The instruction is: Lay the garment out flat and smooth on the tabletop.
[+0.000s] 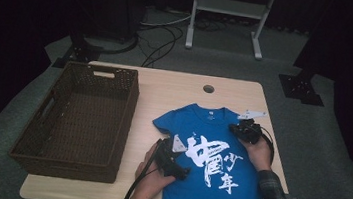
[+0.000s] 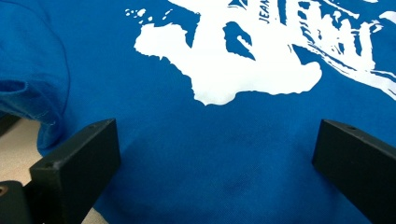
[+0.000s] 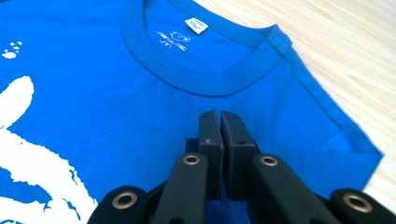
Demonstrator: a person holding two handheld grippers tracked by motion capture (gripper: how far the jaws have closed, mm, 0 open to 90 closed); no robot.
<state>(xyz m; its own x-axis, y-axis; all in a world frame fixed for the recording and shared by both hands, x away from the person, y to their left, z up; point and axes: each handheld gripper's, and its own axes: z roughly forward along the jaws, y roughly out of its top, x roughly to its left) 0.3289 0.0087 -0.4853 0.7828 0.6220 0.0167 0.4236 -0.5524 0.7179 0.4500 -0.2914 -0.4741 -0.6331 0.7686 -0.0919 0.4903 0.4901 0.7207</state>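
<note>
A blue T-shirt point(image 1: 197, 122) with a large white print lies flat, front up, on the right half of the light wooden table point(image 1: 165, 88), collar away from me. My left gripper point(image 1: 183, 166) rests at the shirt's left side by the print. In the left gripper view it point(image 2: 217, 128) is open, jaws wide apart over the blue cloth point(image 2: 210, 154) just below the print. My right gripper point(image 1: 238, 129) sits at the shirt's right shoulder. In the right gripper view it point(image 3: 218, 114) is shut, tips together low over the fabric point(image 3: 116, 93) below the collar point(image 3: 201, 79); pinched cloth cannot be made out.
A dark brown wicker basket point(image 1: 128, 104) stands on the left half of the table. A round cable hole point(image 1: 209, 88) is near the far edge. Behind the table are floor cables and a white stand point(image 1: 227, 7). A bare strip of wood point(image 3: 355, 60) lies beyond the shirt's sleeve.
</note>
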